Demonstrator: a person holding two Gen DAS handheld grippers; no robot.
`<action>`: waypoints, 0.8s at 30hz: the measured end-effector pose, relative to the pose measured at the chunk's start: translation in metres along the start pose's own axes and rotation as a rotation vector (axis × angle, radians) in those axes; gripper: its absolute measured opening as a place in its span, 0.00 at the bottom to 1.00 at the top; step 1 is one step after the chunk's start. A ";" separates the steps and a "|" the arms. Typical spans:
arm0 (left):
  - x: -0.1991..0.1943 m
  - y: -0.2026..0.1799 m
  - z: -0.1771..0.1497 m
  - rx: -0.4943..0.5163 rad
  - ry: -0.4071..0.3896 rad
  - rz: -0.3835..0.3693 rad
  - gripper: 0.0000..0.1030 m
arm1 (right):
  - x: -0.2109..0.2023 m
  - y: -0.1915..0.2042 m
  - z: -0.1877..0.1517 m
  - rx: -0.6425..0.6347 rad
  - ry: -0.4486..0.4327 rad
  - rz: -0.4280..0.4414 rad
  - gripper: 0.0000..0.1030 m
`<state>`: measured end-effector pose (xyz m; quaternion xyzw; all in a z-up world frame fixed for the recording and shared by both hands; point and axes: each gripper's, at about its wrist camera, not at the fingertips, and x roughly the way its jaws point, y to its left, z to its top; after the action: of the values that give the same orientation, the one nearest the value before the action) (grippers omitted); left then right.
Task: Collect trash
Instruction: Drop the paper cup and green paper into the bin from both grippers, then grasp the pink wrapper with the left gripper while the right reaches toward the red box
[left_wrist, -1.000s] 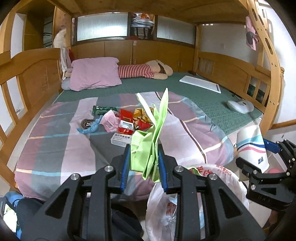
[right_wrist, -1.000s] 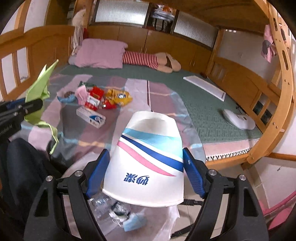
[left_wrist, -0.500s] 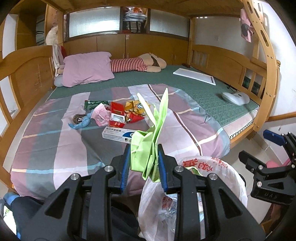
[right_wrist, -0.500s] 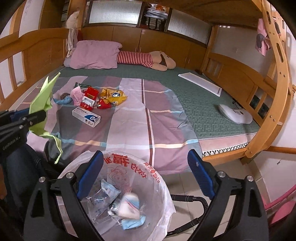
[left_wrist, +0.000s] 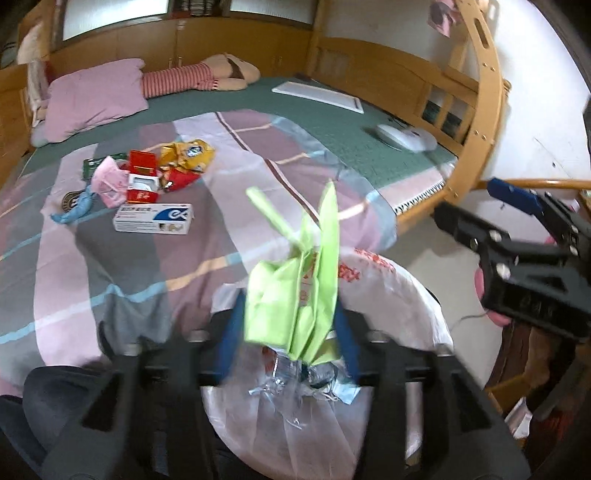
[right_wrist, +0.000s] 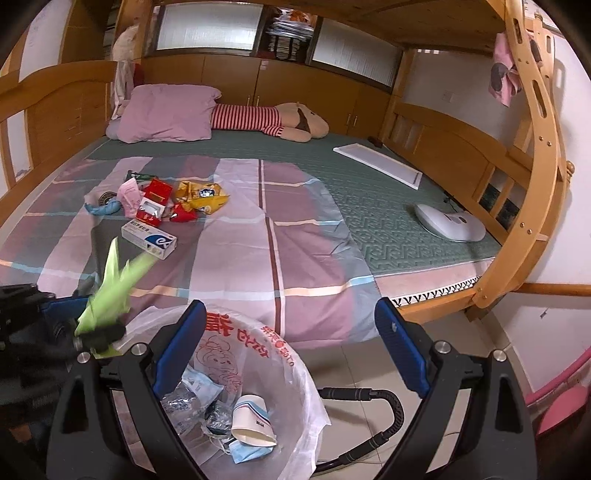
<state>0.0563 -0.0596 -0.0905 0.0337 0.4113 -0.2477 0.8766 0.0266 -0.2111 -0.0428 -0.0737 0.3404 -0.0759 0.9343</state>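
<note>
My left gripper (left_wrist: 290, 328) holds a crumpled green paper (left_wrist: 295, 291) over the mouth of the white plastic trash bag (left_wrist: 391, 295); its jaws look spread a little wider than before, and the view is blurred. My right gripper (right_wrist: 290, 347) is open and empty above the same bag (right_wrist: 258, 350), which holds a paper cup (right_wrist: 251, 421), a blue mask and clear wrappers. A trash pile lies on the bed: a white medicine box (right_wrist: 149, 239), a red carton (right_wrist: 153, 203), a yellow snack bag (right_wrist: 201, 192) and pink paper (right_wrist: 129, 192).
A striped blanket (right_wrist: 240, 240) covers the near bed. A pink pillow (right_wrist: 166, 112), a striped plush toy (right_wrist: 273, 118), a white board (right_wrist: 380, 166) and a white device (right_wrist: 448, 221) lie further back. The wooden bed frame (right_wrist: 532, 206) stands at right. A black cable (right_wrist: 384, 402) runs on the floor.
The right gripper opened and dropped the paper cup into the bag. The left gripper moved right and down over the bag with the green paper.
</note>
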 end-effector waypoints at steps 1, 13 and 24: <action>0.000 -0.002 0.000 0.007 -0.002 0.001 0.71 | 0.000 -0.001 0.000 0.004 0.001 -0.005 0.88; 0.002 0.070 0.012 -0.159 -0.039 0.268 0.73 | 0.024 -0.012 0.005 0.118 0.048 0.063 0.88; 0.068 0.235 0.061 -0.570 -0.054 0.333 0.73 | 0.080 0.004 0.022 0.133 0.153 0.144 0.88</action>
<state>0.2441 0.1023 -0.1343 -0.1527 0.4295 0.0231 0.8898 0.1015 -0.2204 -0.0769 0.0191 0.4095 -0.0364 0.9114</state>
